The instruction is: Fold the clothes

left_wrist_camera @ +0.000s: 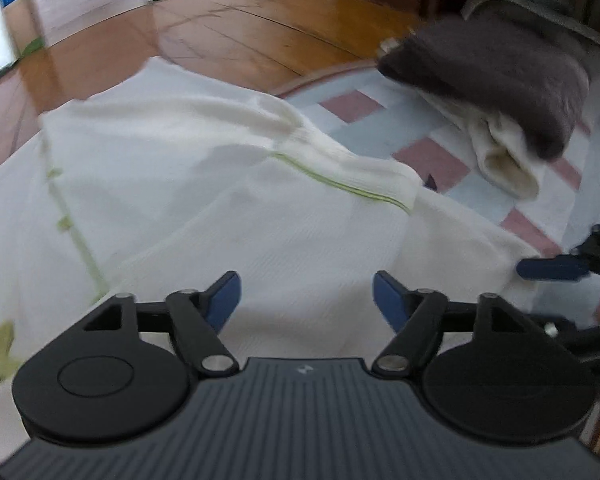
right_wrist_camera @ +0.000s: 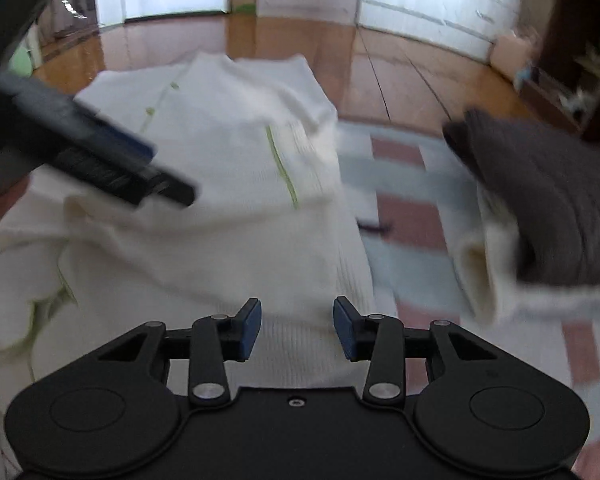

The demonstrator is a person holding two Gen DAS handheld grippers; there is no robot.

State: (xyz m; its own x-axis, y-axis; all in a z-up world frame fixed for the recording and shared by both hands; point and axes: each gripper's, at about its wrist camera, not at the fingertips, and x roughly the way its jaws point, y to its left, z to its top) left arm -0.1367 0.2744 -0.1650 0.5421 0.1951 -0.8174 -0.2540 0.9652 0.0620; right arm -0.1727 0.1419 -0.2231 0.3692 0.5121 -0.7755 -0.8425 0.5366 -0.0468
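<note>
The white knitted garment with green trim [left_wrist_camera: 228, 200] was spread on the checked rug [left_wrist_camera: 420, 140]. Above it, the left gripper [left_wrist_camera: 306, 300] and right gripper [right_wrist_camera: 297, 330] were held open, empty.

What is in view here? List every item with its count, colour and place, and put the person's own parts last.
White garment: one, white with thin green lines, spread over the rug and onto the floor, partly folded.
Grey folded garment: one, dark grey-brown, on top of the cream item, right side of the rug.
Cream folded garment: one, cream, under the grey one.
Checked rug: one, pink, pale blue and white, on the floor.
Wooden floor: brown, beyond the rug.
White drawers: far wall, blurred.
Left tool: black with blue pads, open above the white garment, nothing between the pads.
Right tool: black with blue pads, open over the garment's edge, holding nothing.
</note>
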